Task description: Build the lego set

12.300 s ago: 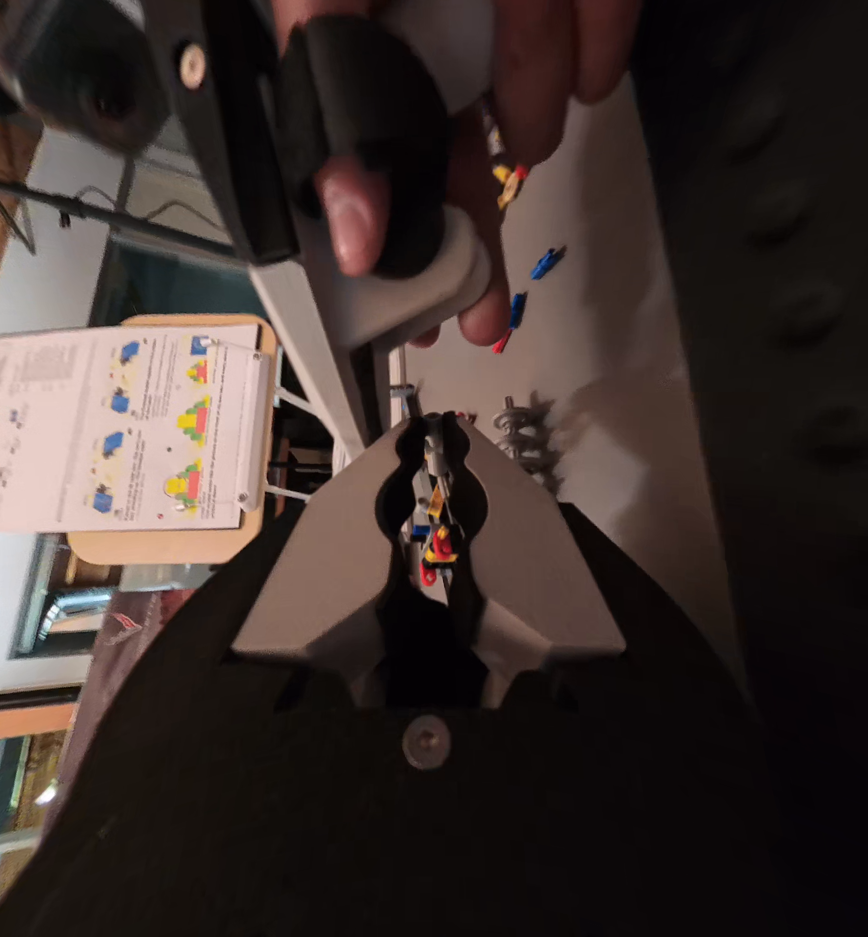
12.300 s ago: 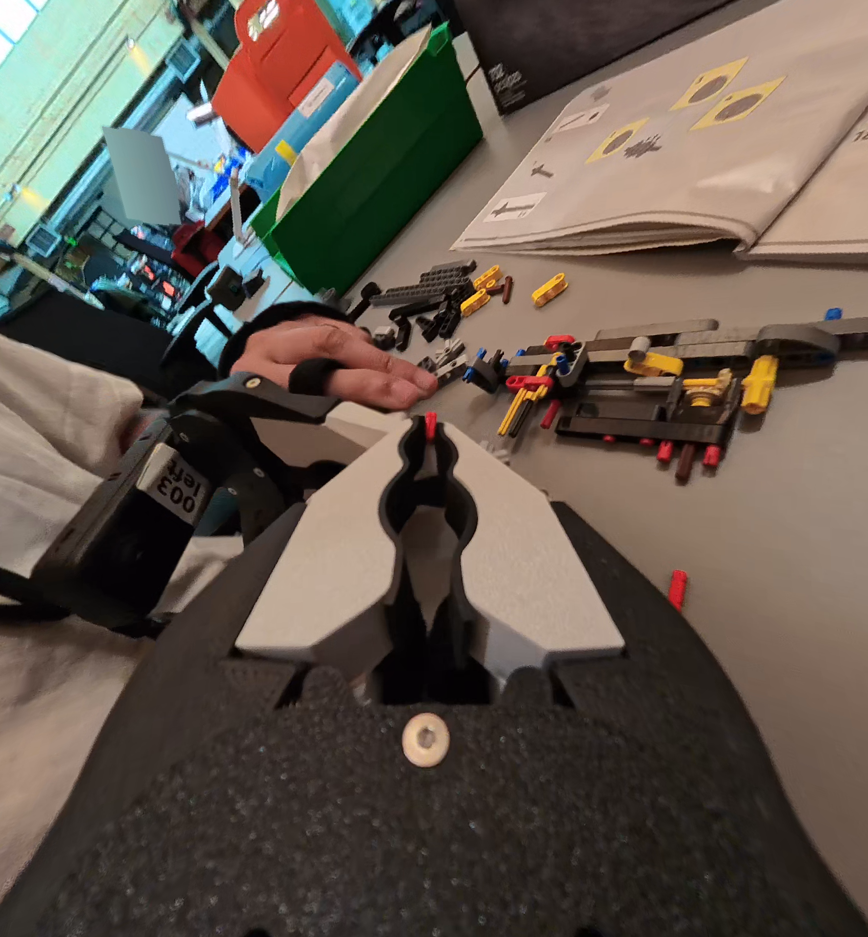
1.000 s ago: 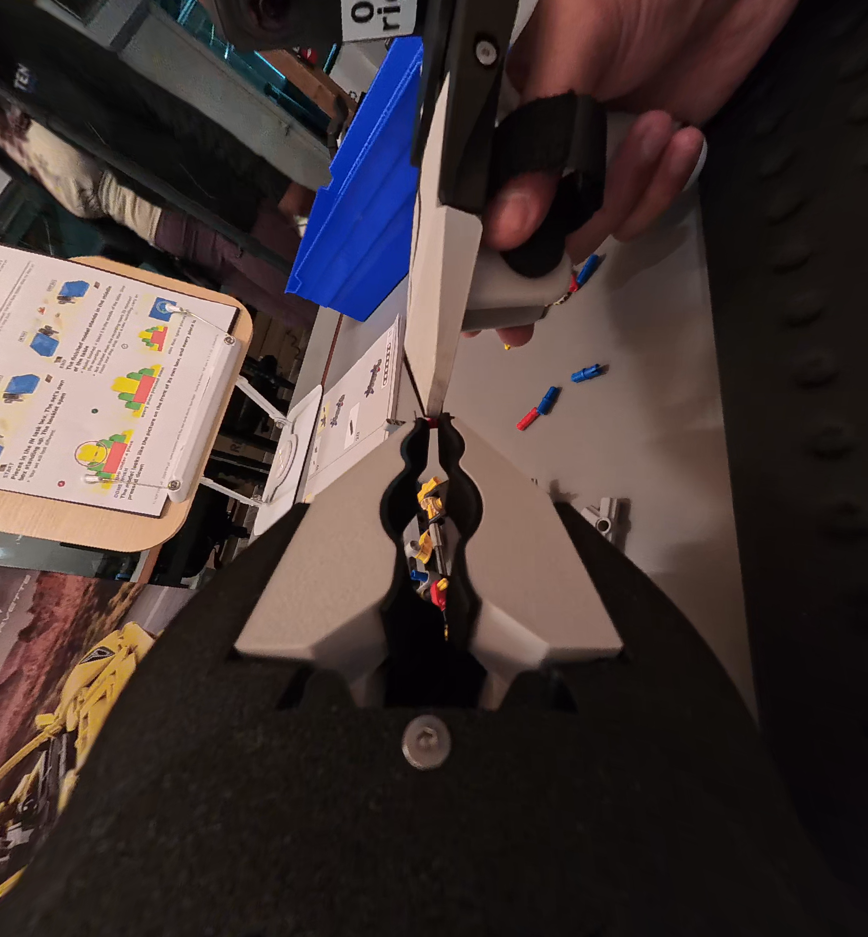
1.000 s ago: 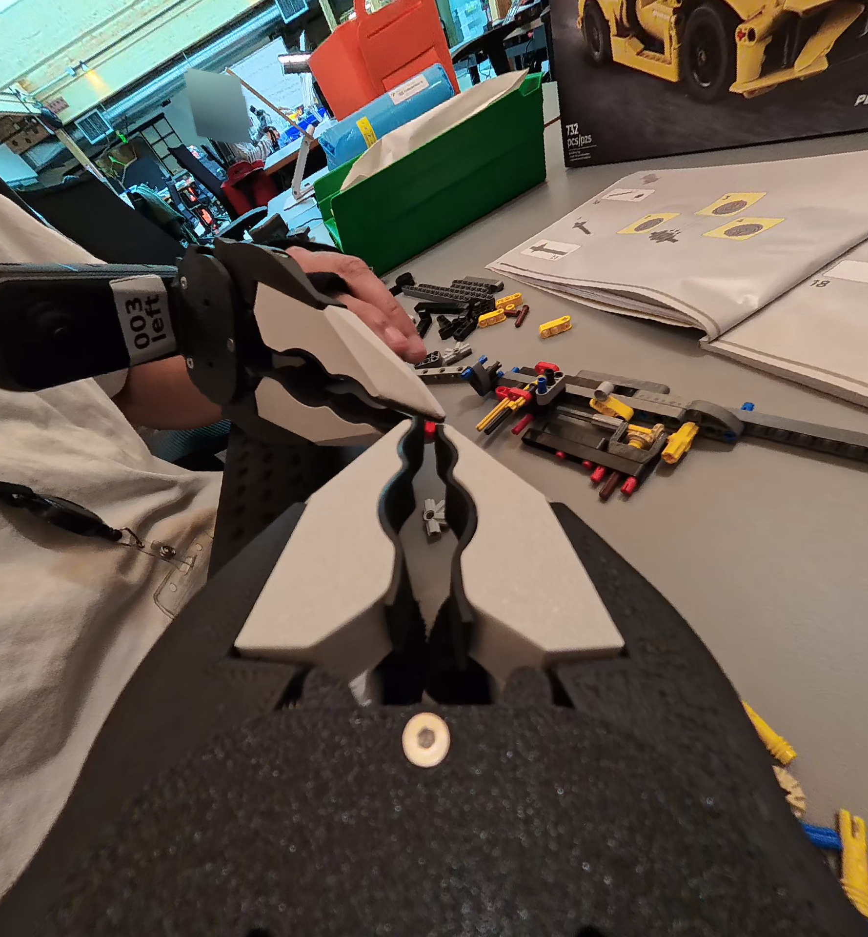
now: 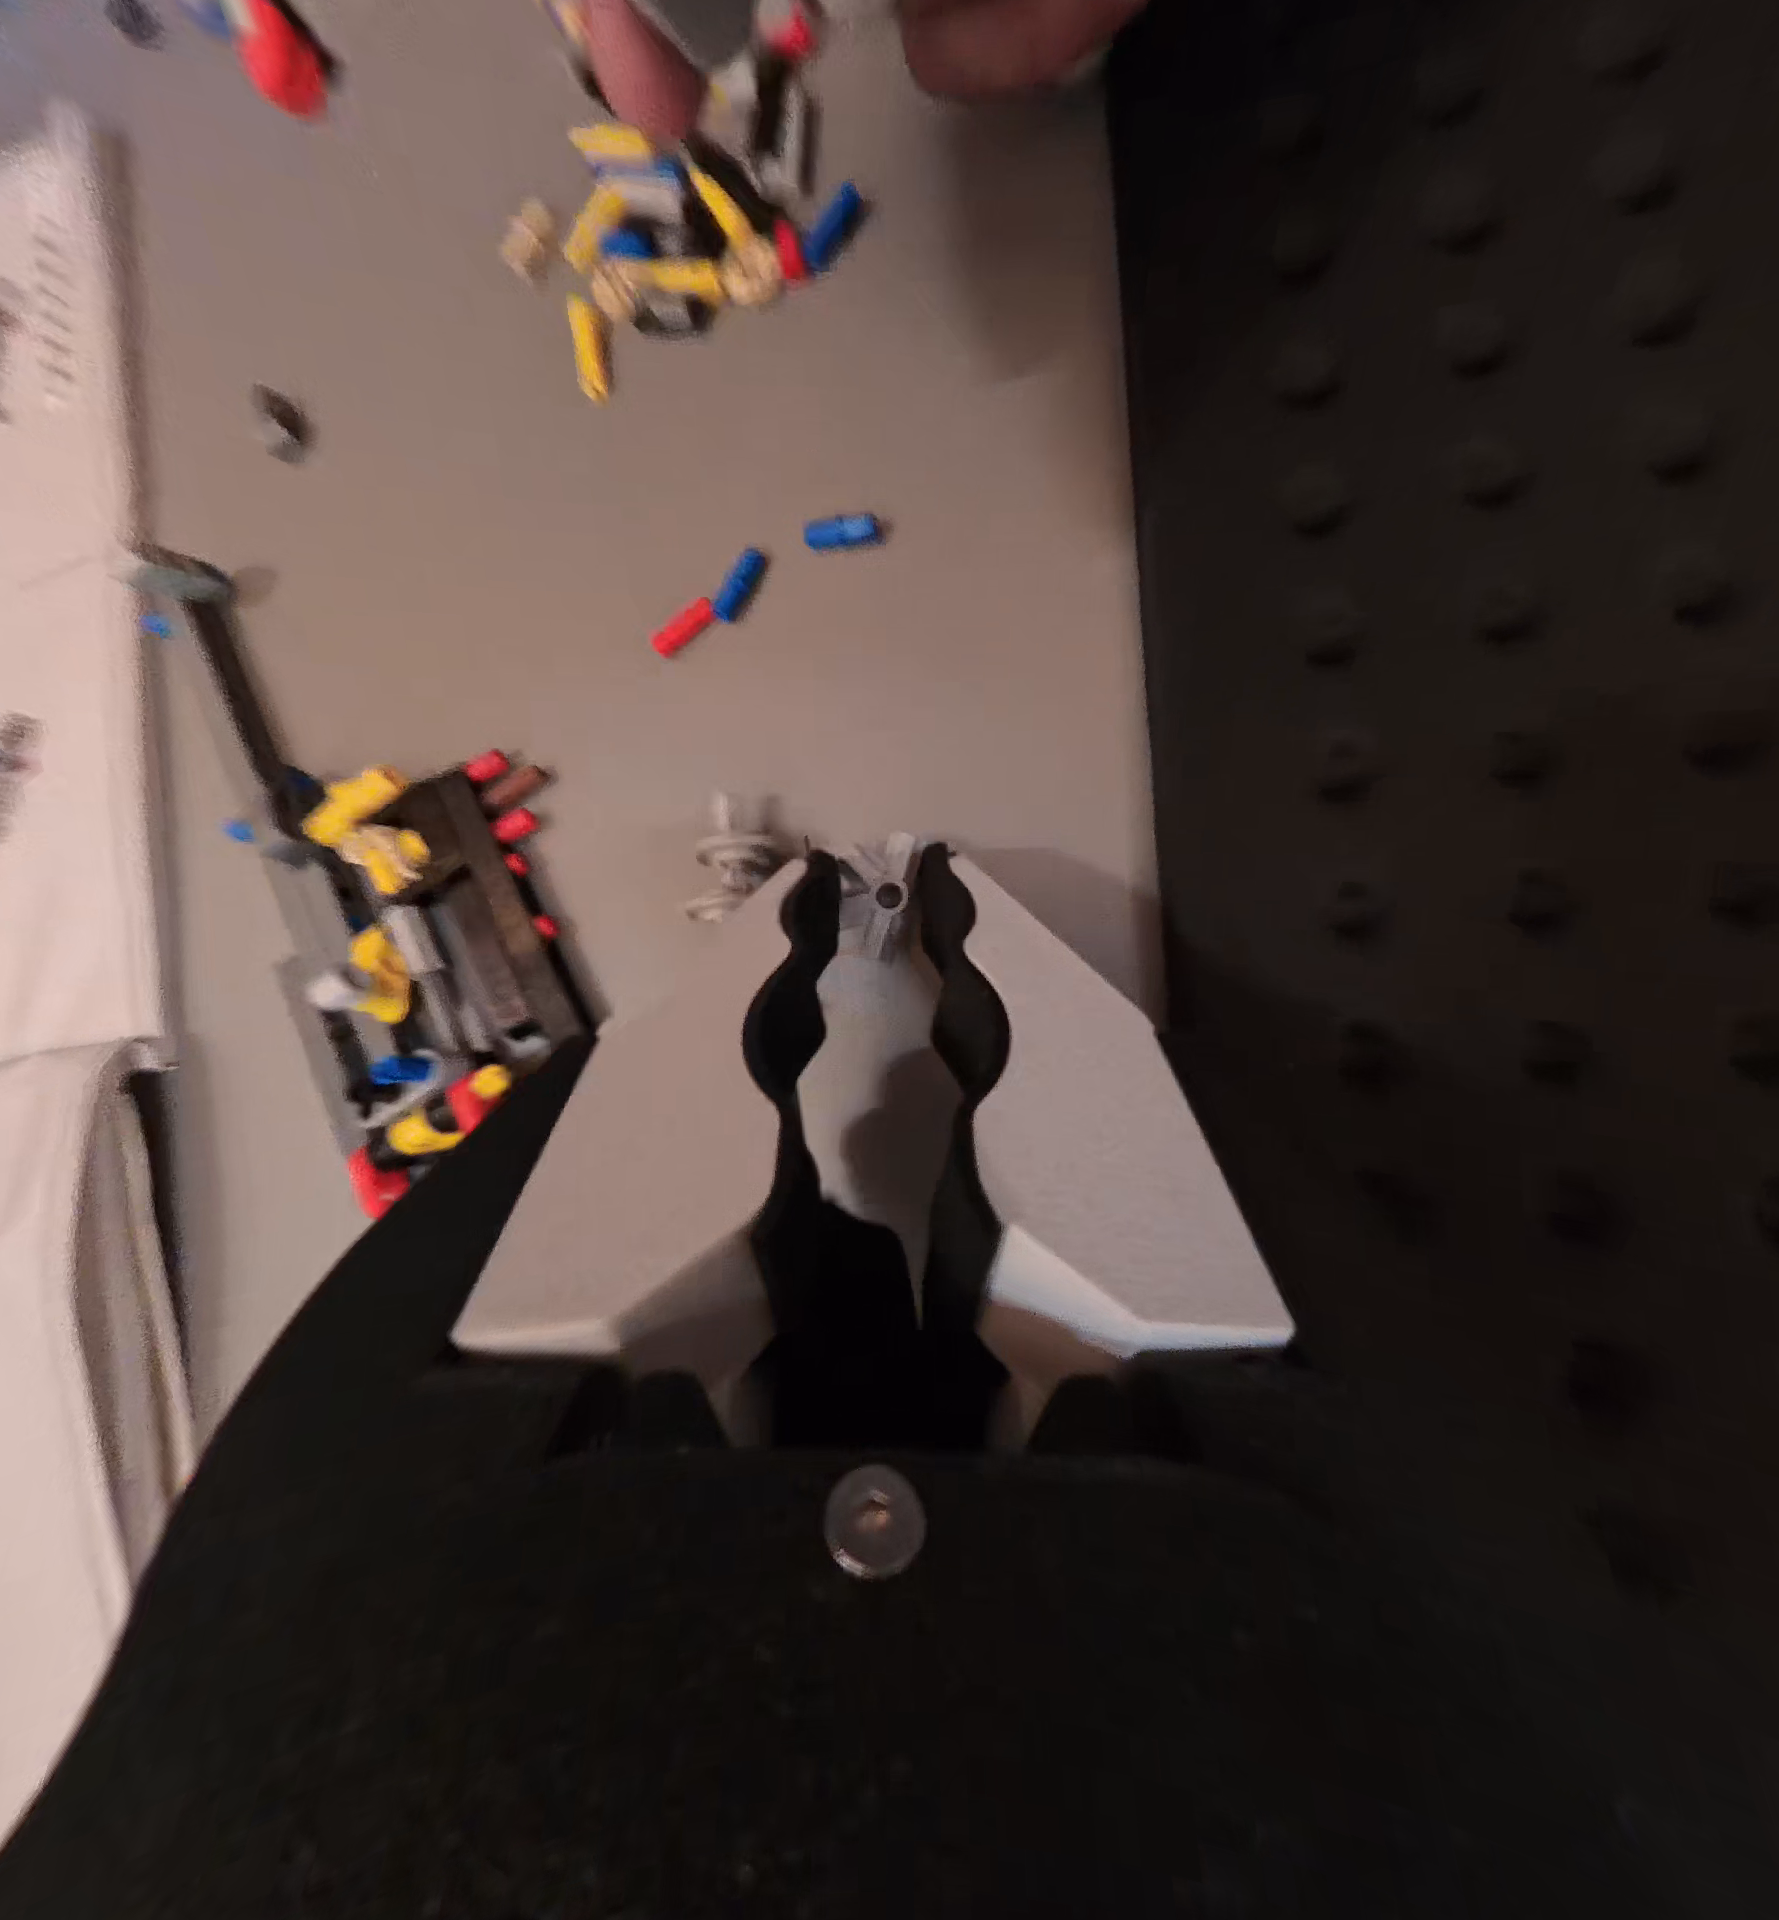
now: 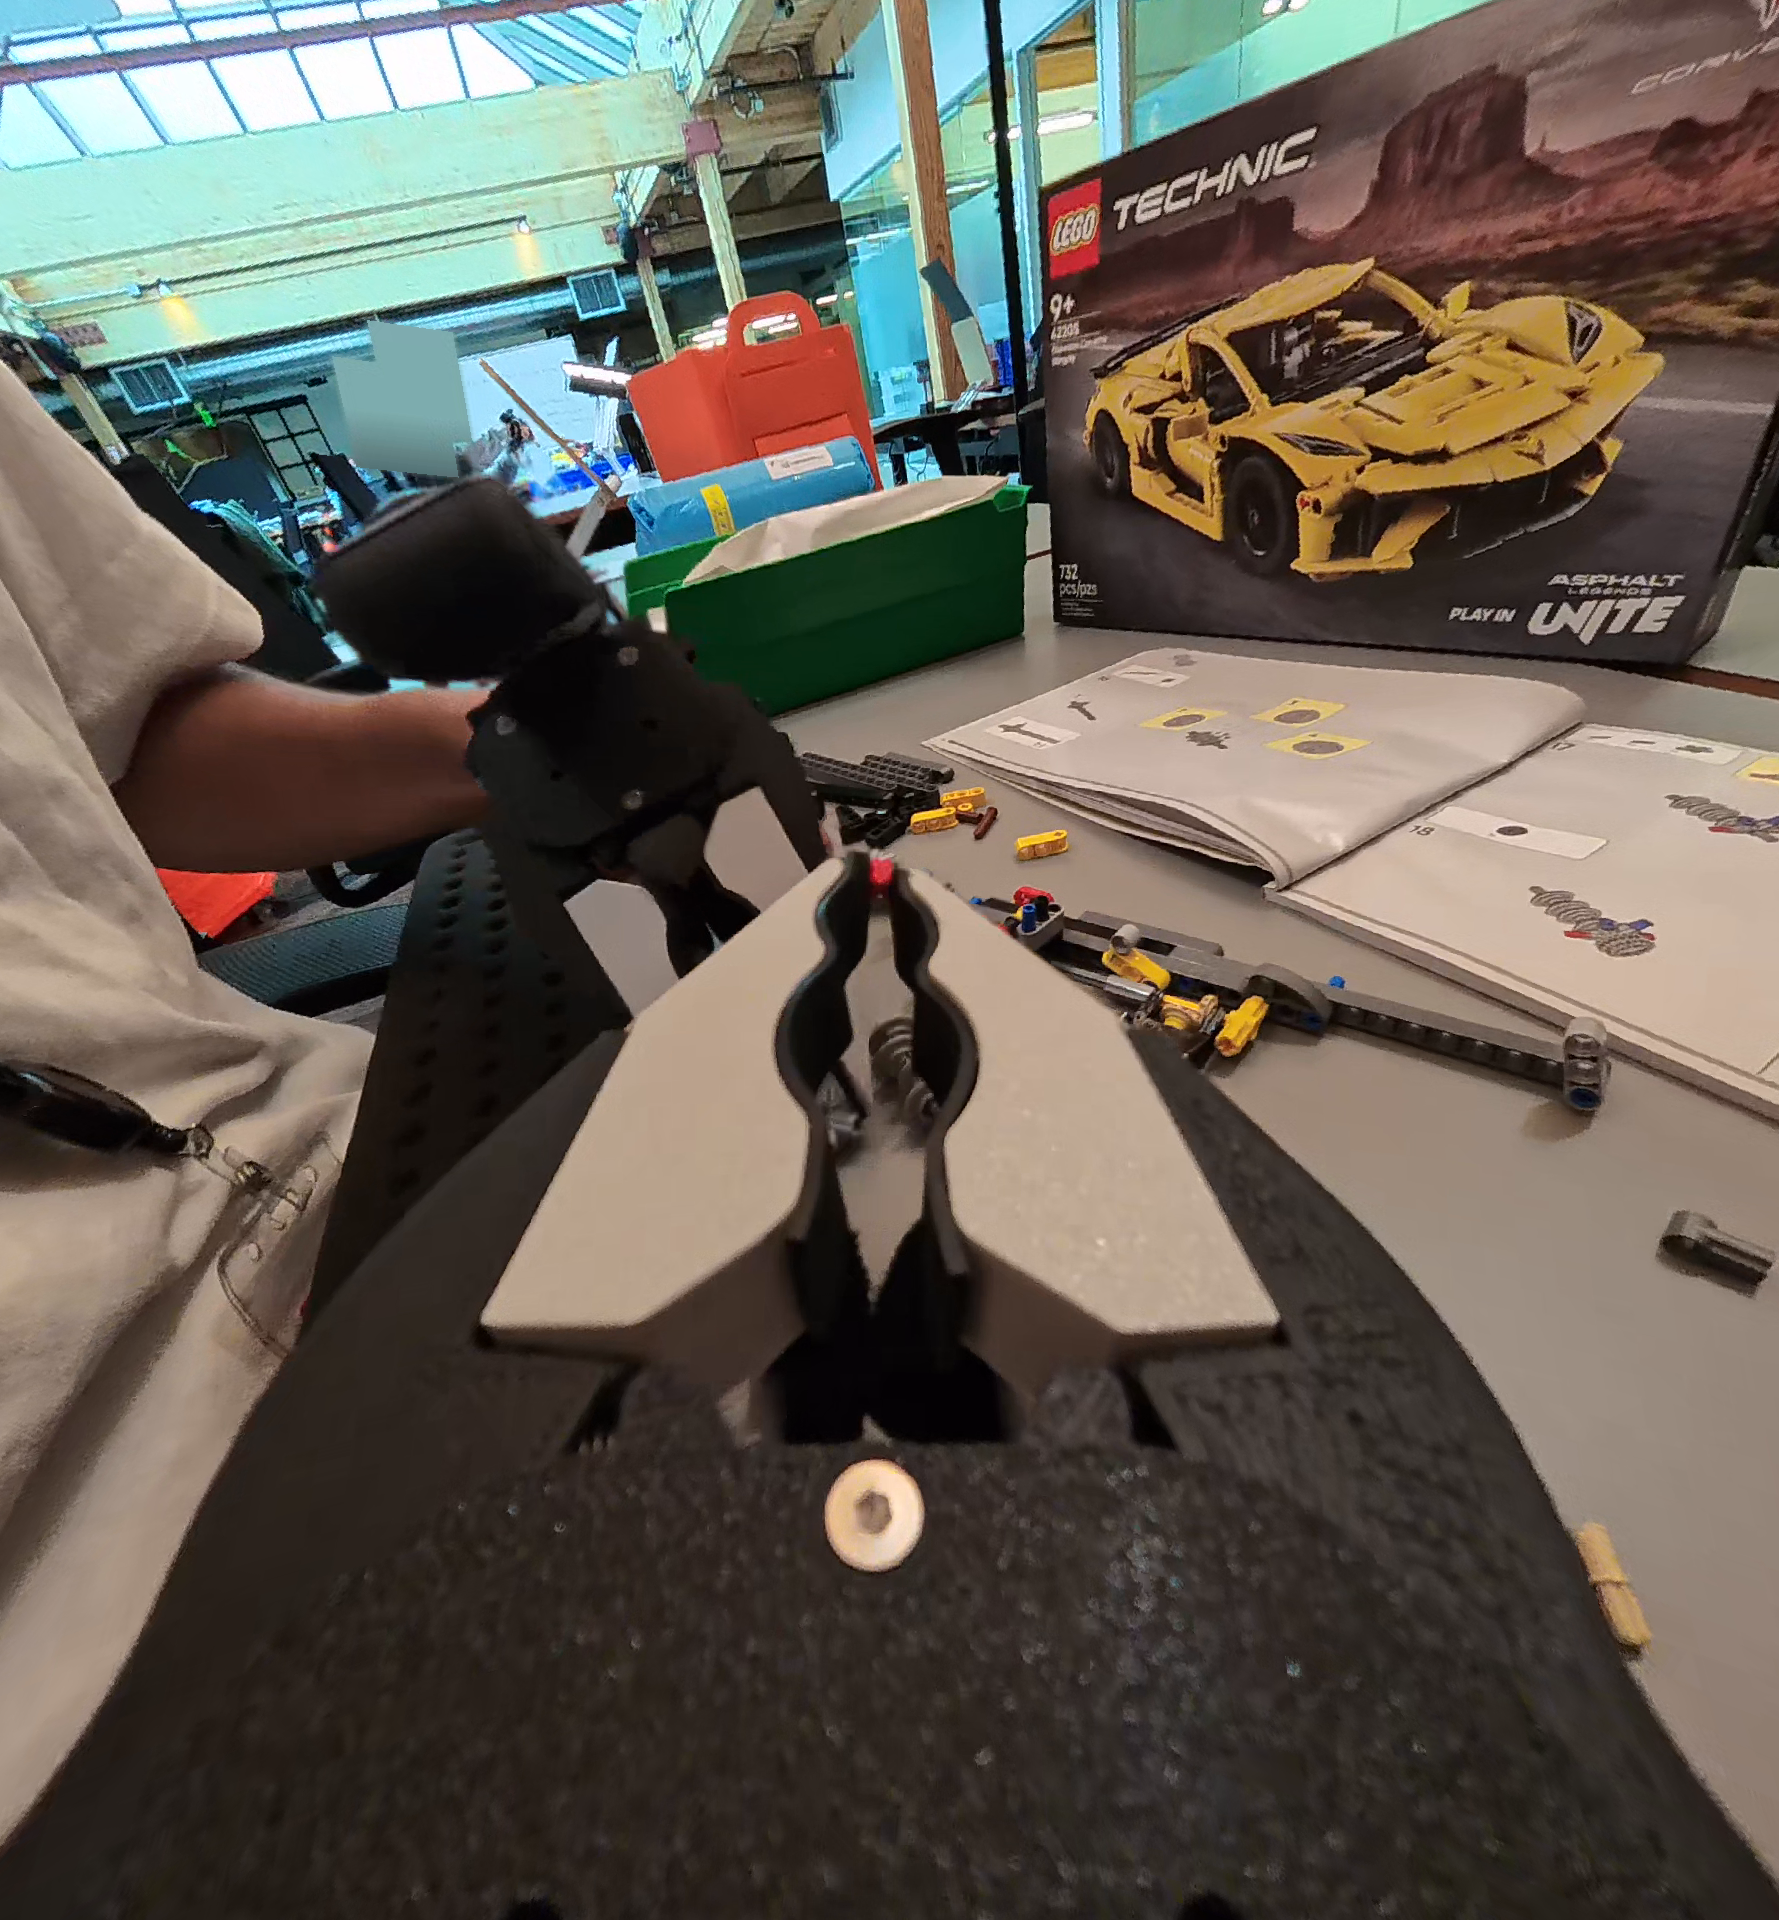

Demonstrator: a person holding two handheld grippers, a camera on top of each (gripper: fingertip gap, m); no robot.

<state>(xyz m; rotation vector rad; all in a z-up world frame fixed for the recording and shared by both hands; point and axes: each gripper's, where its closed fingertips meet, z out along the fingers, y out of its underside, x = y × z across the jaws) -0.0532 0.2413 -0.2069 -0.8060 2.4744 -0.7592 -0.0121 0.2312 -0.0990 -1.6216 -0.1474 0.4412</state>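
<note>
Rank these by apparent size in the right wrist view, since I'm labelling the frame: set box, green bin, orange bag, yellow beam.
1. Set box, largest.
2. Green bin.
3. Orange bag; it stands farther back, so its true size against the bin is unsure.
4. Yellow beam, smallest.

green bin (image 6: 843, 613) ahead of right gripper, white paper inside | orange case (image 6: 760, 390) behind bin, farther ahead | blue roll (image 6: 750, 488) between bin and case | black perforated chair back (image 6: 469, 997) left of gripper tips | person's white shirt (image 6: 64, 935) far left
</note>
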